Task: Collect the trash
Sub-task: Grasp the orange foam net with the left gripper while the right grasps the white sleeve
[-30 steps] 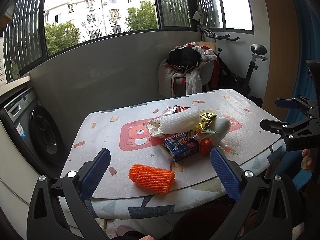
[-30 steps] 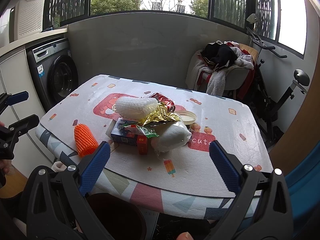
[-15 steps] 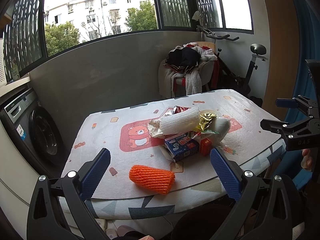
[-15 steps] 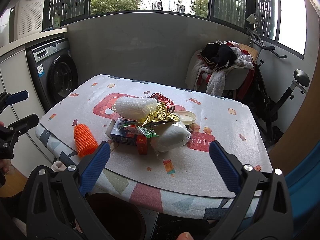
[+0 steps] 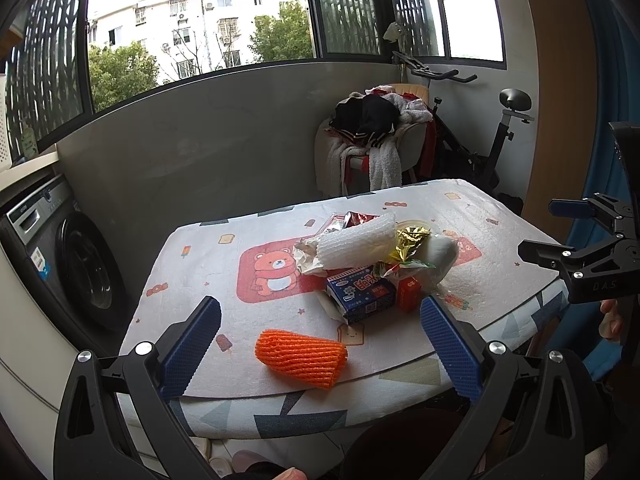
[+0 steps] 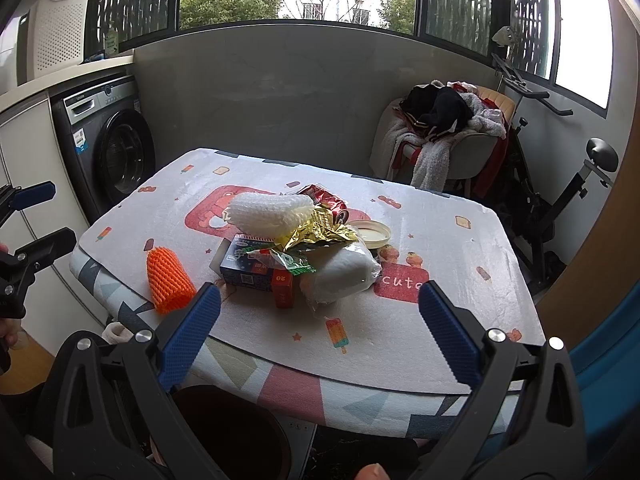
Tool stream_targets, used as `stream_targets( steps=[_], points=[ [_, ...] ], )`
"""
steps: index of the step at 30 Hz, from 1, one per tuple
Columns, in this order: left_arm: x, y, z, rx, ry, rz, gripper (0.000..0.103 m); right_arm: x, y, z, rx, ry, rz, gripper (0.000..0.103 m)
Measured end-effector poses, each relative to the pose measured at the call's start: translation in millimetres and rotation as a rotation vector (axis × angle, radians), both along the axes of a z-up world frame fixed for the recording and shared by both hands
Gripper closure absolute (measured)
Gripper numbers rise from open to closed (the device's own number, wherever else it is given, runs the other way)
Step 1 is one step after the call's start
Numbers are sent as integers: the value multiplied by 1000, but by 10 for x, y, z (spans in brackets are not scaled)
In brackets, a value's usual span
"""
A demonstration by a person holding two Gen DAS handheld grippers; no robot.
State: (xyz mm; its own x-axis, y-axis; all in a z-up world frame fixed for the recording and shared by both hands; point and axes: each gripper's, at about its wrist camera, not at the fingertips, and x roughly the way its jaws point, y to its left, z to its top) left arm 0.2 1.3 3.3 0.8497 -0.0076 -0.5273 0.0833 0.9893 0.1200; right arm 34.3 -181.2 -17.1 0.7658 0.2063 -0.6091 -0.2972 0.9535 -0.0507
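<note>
Nothing is shifting since the earlier frames: both grippers are still hovering off the near table edge and the trash is lying untouched, so collecting is judged not yet begun.

Left gripper (image 5: 320,344): jaws spread wide, gripping nothing, touching nothing.
Right gripper (image 6: 319,328): likewise spread wide and empty.
Bin (image 6: 232,432): dark rim showing below the near table (image 6: 440,240) edge.
Orange net (image 5: 301,353): lying alone, nearest the left gripper.
Pile, mid-table: blue box (image 5: 362,294), white foam (image 5: 354,242), gold wrapper (image 5: 410,240), can (image 6: 328,202) behind.
</note>
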Motion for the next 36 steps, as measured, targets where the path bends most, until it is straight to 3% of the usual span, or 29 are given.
stream_targets(
  steps=[4, 5, 8, 13, 17, 20, 24, 26, 31, 36],
  points=[
    [26, 45, -39, -86, 31, -99, 5, -6, 2, -73, 1, -2, -3, 6],
    [47, 59, -122, -76, 55, -108, 5, -12, 14, -98, -1, -3, 2, 6],
    [109, 107, -398, -18, 94, -37, 5, -19, 42, -198, 12, 9, 27, 6],
    [127, 431, -711, -107, 123, 11, 5, 19, 55, -411, 63, 48, 42, 6],
    [176, 566, -960, -129, 176, 34, 5, 97, 103, -614, 59, 120, 52, 6],
    [298, 631, -1120, -193, 251, 44, 5, 121, 147, -736, 24, 130, 38, 6],
    [477, 762, -1237, -289, 310, 130, 5, 169, 163, -881, -44, 132, 9, 6],
    [536, 805, -1232, -335, 299, 145, 5, 210, 111, -928, -25, 148, 0, 6],
    [741, 835, -1281, -353, 320, 173, 5, 305, -8, -965, 9, 142, -30, 6],
    [997, 1015, -1510, -515, 381, 221, 5, 434, -95, -927, 27, 111, -40, 6]
  ],
)
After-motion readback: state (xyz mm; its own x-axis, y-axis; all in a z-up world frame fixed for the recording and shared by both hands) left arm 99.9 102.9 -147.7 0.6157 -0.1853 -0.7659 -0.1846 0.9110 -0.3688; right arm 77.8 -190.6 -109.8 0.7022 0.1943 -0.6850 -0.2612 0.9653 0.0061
